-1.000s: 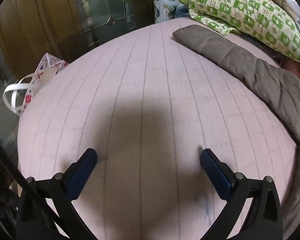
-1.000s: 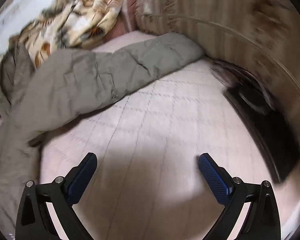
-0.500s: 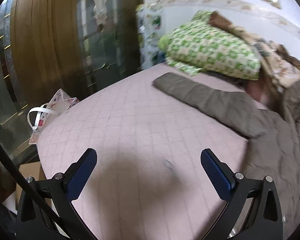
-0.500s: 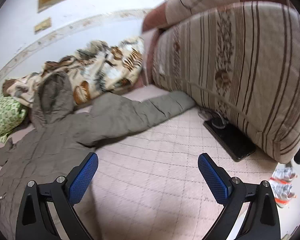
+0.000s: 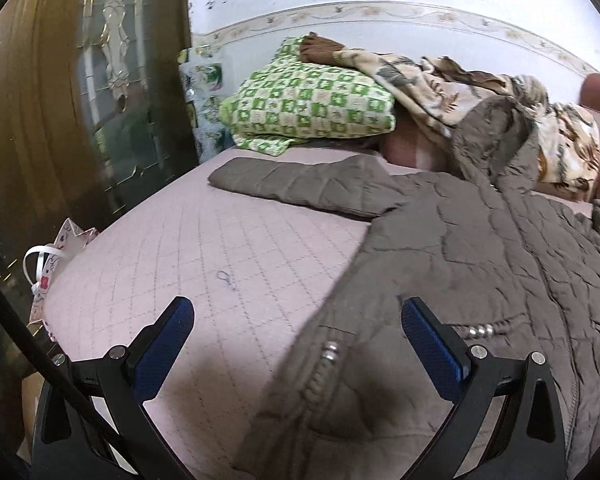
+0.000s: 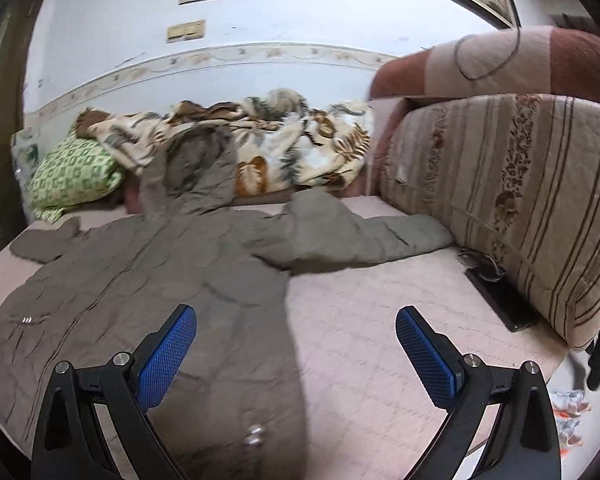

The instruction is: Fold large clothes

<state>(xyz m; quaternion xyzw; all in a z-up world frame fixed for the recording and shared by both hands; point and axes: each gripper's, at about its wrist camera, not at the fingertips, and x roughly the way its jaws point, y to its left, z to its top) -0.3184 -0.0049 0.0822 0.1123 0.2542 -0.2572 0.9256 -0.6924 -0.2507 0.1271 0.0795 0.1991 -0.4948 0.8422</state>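
- The fold had not begun, by my reading: the quilted grey-brown hooded coat (image 6: 152, 280) lay spread flat and face-up on the bed (image 5: 220, 248), both sleeves stretched out sideways and the hood (image 6: 196, 164) propped up against the bedding at the head
- The left hand-held gripper (image 5: 298, 334) hovered with its blue pads spread wide over the coat's lower left edge, pinching nothing
- The right hand-held gripper (image 6: 296, 344) was likewise spread, empty, above the coat's lower right edge
- Everything remained to do: sleeves folded in, the body doubled over, the hood tucked
- The bed carried a pink diamond-quilted cover, mostly bare beside the coat
- At the head sat a green checked pillow (image 5: 312, 106) and a crumpled leaf-print blanket (image 6: 300, 152)
- A striped rolled mattress (image 6: 520, 208) stood along the right side, with a dark flat device (image 6: 500, 296) on the bed at its foot
- A gift bag (image 5: 56, 256) leaned by the left edge, near a wardrobe door (image 5: 60, 100); the wall (image 6: 300, 12) was white with a patterned border
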